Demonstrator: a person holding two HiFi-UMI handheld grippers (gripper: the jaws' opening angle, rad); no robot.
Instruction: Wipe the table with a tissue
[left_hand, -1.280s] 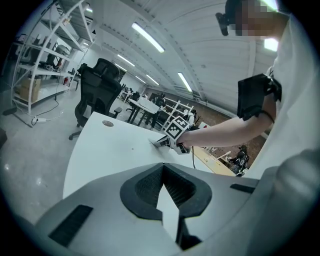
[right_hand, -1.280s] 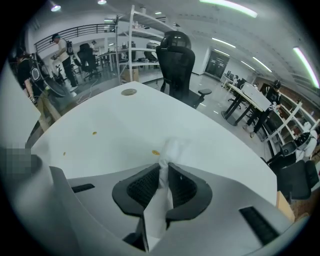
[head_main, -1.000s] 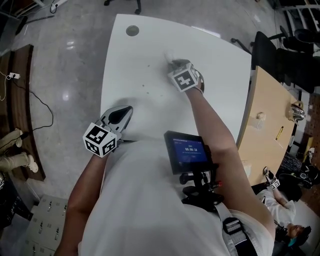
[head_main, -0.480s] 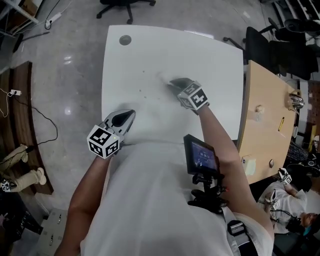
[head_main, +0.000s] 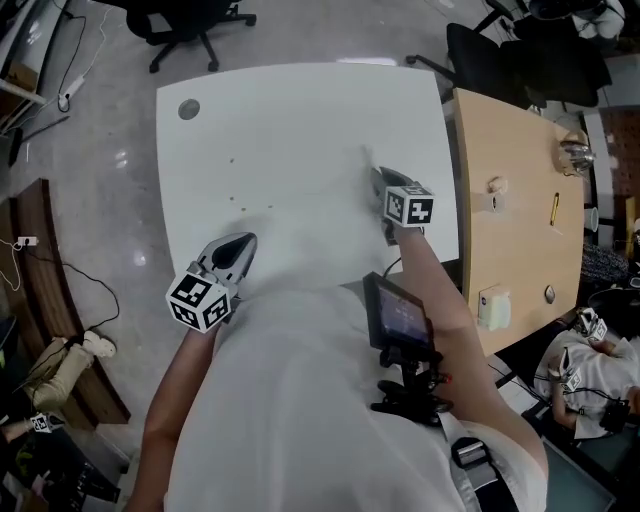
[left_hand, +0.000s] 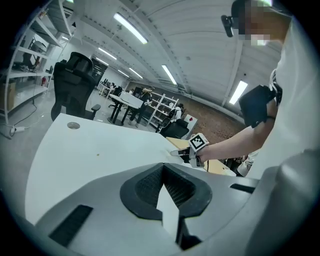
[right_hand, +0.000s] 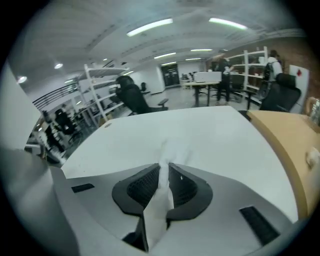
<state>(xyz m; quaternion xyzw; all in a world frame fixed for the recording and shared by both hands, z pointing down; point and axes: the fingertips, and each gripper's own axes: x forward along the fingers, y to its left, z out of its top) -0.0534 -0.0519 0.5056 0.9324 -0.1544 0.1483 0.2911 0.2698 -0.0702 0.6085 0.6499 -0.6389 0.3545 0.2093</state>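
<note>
Right claw (right_hand: 161, 167) is clamped on the tissue (right_hand: 171, 149). A white strip runs up between the two dark ribbed pads and bunches out past the tips, lying on the desk (right_hand: 220, 130). In the head view the right claw (head_main: 383, 186) points away from the person, tips low at the desk (head_main: 290, 110), close to its right edge. The tissue (head_main: 368, 160) shows there only as a faint white smudge just ahead of the tips, hard to separate from the white top. The right marker cube (head_main: 409, 207) sits behind the jaws, with the forearm running back to the body.

Left claw (left_hand: 163, 166) is closed, pads meeting at the tips with nothing between them; lower down the pads part, leaving a narrow white wedge. In the head view the left claw (head_main: 238, 250) is at the near edge of the desk on the left side, well apart from the right claw, tips pointing across the top. Cannot tell whether it touches the surface. The left marker cube (head_main: 201, 300) is behind it, off the desk edge. The left gripper view catches the right claw (left_hand: 186, 151) low on the far side of the desk (left_hand: 85, 150).

The desk top is white, with a few small dark specks (head_main: 244, 207) left of middle and a round grey cap (head_main: 188, 109) at the far-left corner. A wooden desk (head_main: 515, 190) stands just beside the right edge. An office chair (head_main: 190, 25) is on the floor beyond the far edge. A small screen (head_main: 398, 317) is mounted at the person's chest.
</note>
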